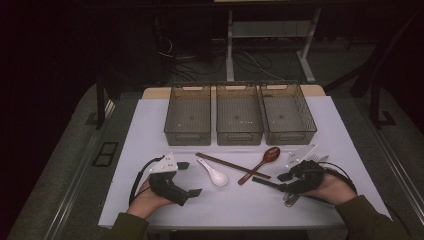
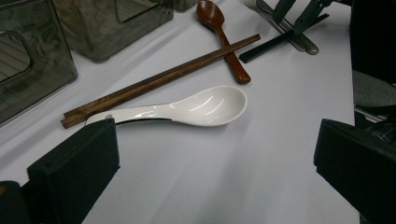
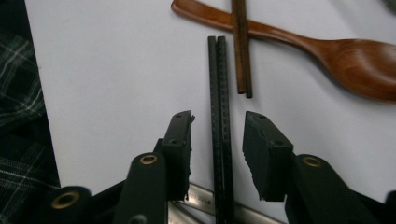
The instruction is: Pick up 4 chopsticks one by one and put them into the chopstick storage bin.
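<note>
High view overhead facing forward, both gripper views low and close, sharing the wooden spoon [image 1: 261, 162].

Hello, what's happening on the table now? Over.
Right gripper open, astride black chopsticks. Left gripper open, idle. Metal cutlery under chopsticks.

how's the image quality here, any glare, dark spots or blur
High view: dim and soft, room behind black, lit table pale. Left gripper view: sharp, glare streaks in the white spoon. Right gripper view: black chopsticks crisp, own jaws nearest the lens slightly soft.
</note>
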Available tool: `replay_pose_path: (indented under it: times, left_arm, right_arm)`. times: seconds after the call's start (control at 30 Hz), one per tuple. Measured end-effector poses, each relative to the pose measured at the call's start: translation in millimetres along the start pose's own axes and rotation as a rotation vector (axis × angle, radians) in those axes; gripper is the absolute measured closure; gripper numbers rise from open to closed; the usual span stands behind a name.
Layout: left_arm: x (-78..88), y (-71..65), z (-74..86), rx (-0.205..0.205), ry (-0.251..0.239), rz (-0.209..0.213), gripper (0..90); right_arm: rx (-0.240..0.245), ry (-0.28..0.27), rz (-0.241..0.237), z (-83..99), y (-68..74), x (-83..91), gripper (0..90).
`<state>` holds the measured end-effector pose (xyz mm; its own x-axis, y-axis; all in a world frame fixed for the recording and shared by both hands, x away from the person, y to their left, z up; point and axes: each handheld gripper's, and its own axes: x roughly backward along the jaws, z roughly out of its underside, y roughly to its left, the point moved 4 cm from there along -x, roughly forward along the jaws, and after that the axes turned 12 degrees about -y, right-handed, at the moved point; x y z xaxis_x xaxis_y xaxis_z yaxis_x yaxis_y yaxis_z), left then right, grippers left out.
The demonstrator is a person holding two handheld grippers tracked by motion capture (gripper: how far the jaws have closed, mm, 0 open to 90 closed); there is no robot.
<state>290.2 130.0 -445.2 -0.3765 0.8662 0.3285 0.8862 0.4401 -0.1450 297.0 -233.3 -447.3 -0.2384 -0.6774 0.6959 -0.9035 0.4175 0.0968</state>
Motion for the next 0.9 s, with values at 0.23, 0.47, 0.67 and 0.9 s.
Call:
replay_pose_path:
  times: [0.23,0.47,0.67,0.9]
  left_arm:
    - [0.6,-0.4,0.1,0.0,0.0,0.0,0.0]
    - [1.6,-0.5,0.8,0.007,-0.002,-0.001,0.0]
    - [2.6,0.0,0.9,0.002,0.003,0.001,0.0]
    - [1.7,-0.7,1.6,0.001,0.004,0.005,0.0]
  right_arm:
    - [-0.058,-0.105,0.029,14.4,-1.5,19.9,60.0]
    - [-0.081,-0.159,0.04,29.4,-2.9,42.2,62.1]
    - [-0.098,-0.157,0.057,42.4,-6.5,51.1,68.5]
    - [-0.106,-0.135,0.061,53.9,-7.5,52.8,72.9]
